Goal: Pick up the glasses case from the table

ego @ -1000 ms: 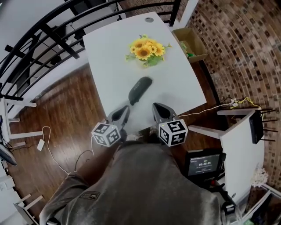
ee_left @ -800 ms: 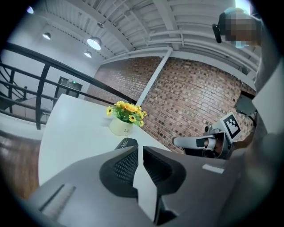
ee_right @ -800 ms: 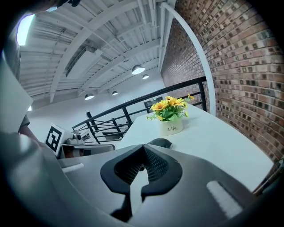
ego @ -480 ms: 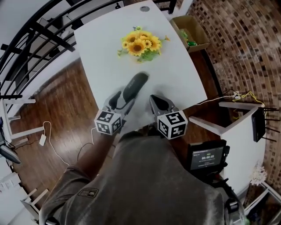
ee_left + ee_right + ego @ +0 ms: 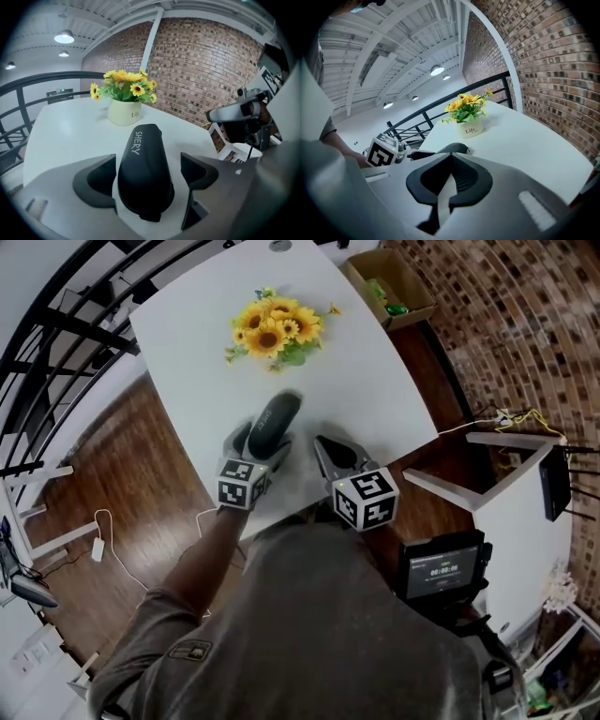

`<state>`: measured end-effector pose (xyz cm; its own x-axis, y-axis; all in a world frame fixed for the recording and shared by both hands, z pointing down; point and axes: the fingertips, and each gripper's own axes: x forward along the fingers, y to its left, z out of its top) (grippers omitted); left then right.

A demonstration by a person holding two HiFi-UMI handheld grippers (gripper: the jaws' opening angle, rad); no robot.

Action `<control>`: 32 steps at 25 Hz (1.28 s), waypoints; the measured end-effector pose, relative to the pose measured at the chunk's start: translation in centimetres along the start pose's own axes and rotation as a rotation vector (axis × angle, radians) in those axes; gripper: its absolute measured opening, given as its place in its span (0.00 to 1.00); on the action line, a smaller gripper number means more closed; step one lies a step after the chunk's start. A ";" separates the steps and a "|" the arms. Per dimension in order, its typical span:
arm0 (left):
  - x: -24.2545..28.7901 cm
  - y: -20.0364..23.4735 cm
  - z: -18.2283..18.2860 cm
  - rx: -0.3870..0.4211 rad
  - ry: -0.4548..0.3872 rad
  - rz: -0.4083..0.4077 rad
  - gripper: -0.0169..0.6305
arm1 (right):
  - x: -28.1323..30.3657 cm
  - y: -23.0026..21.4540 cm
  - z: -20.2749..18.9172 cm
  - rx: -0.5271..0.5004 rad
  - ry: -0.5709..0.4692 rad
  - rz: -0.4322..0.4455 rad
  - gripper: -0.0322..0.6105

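Observation:
The glasses case [image 5: 274, 418], black and oblong, lies on the white table [image 5: 375, 390] pointing toward the flowers. My left gripper [image 5: 258, 442] is low at the case's near end with its jaws opening. In the left gripper view the case [image 5: 143, 173] lies between the two pads of the left gripper [image 5: 147, 178], with a gap on each side and no pad touching it. My right gripper [image 5: 323, 448] hovers just right of the case, apart from it. The right gripper view shows the right gripper [image 5: 449, 180] shut and empty, and the case [image 5: 452, 148] beyond its tips.
A pot of sunflowers [image 5: 270, 329] stands farther along the table, behind the case. An open cardboard box [image 5: 389, 287] sits off the table's far right corner. A black railing [image 5: 66, 324] runs on the left, and a screen [image 5: 441, 577] and white stand [image 5: 506, 512] are at the right.
My left gripper has moved forward and down to straddle the case's near end, and its jaws have opened from shut. The right gripper has edged forward slightly and stayed shut.

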<state>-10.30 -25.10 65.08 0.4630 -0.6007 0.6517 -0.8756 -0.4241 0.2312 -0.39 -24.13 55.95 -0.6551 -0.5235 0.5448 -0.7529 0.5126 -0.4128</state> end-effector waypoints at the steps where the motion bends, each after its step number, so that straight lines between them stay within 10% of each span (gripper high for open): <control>1: 0.4 0.0 0.0 0.004 0.009 -0.003 0.66 | -0.1 -0.2 0.0 0.003 -0.001 -0.004 0.07; 14: 1.9 0.5 -0.8 -0.039 0.086 -0.010 0.59 | -0.4 -1.3 0.3 0.015 -0.009 -0.030 0.07; 32: -4.2 0.2 1.2 -0.224 -0.102 -0.083 0.57 | -0.4 2.8 0.3 -0.044 -0.023 -0.016 0.07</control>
<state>-12.29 -23.51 61.47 0.5364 -0.6397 0.5505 -0.8373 -0.3213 0.4425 -2.26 -22.71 54.39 -0.6446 -0.5474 0.5337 -0.7602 0.5334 -0.3710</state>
